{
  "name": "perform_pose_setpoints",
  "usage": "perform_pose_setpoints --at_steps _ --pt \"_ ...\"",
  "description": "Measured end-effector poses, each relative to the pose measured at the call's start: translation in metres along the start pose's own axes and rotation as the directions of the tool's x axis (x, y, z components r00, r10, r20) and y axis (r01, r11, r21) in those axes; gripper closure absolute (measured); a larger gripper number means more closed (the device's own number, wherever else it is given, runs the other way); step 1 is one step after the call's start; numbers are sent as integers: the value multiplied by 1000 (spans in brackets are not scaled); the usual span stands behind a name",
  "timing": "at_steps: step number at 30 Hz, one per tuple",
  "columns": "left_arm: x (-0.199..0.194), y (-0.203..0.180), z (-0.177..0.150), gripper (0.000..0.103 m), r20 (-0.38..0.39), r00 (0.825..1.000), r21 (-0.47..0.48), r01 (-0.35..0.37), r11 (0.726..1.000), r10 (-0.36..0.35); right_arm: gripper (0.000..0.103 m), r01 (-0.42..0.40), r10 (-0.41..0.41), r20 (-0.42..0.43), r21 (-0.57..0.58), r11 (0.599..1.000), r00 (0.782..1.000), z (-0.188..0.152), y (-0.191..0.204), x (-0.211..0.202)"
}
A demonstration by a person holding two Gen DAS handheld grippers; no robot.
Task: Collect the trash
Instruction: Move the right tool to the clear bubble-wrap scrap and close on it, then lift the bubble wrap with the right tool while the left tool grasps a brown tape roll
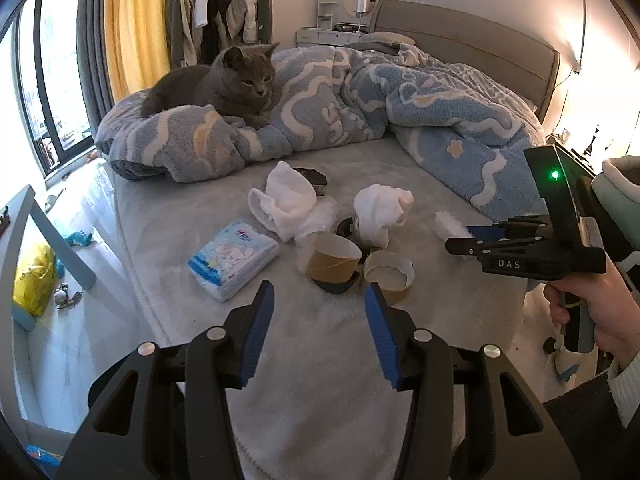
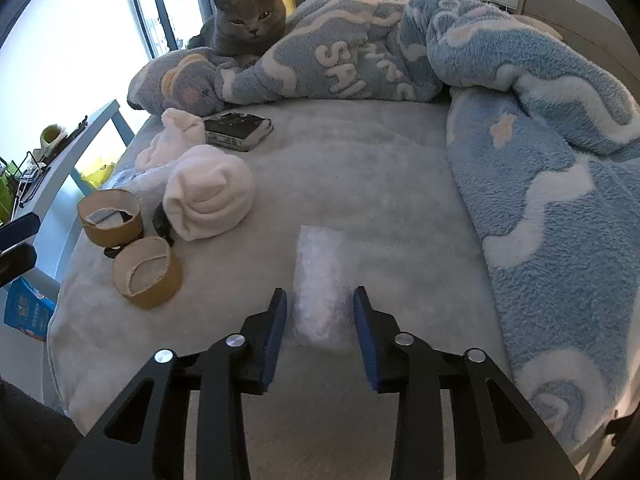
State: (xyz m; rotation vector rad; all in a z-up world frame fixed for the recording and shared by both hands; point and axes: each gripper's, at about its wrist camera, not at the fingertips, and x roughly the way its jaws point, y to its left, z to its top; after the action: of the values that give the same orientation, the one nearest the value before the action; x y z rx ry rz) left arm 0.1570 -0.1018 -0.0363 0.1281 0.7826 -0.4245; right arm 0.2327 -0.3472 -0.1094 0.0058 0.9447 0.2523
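- Here, two brown cardboard tape rings [image 2: 146, 272] [image 2: 110, 216] sit close together on the grey fuzzy bed cover [image 2: 360, 184].
- Two rolled white socks [image 2: 208, 196] [image 2: 180, 126] lie near them.
- One see-through crinkly plastic wrapper [image 2: 320, 280] lies flat on the bed, shiny and whitish.
- The right gripper [image 2: 320, 312] is spread wide around the wrapper's near end.
- The left gripper [image 1: 320, 304] is spread wide too, holding nothing.
- One grey cat [image 1: 224, 80] sits on the blue fluffy blanket [image 1: 440, 92].

On the bed lie two cardboard tape rolls [image 2: 110, 217] [image 2: 147, 271], two bundled white socks [image 2: 209, 195] [image 2: 181, 128], one clear plastic wrapper [image 2: 320, 280], one tissue pack [image 1: 233, 257] and one dark book [image 2: 239, 129]. One grey cat [image 2: 244, 24] sits on the one blue blanket [image 2: 540, 168].
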Motion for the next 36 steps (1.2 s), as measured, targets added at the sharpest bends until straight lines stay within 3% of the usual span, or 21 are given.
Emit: perform_pose_setpoints --at_steps 10,20,28,36 --pt "22 -1 8 42 32 999 0 27 1000 -27 76 -45 46 50 -14 999 998 10 -2 -9" --pt "52 -6 12 40 -2 999 32 48 998 -48 76 -78 78 109 -10 997 991 25 4 -28" --pt "72 -3 16 51 -56 998 19 42 999 -41 76 -77 79 116 -24 997 990 33 11 -27" --pt "63 11 21 52 -28 997 -51 70 996 -71 76 -78 84 127 -53 996 988 41 29 -26"
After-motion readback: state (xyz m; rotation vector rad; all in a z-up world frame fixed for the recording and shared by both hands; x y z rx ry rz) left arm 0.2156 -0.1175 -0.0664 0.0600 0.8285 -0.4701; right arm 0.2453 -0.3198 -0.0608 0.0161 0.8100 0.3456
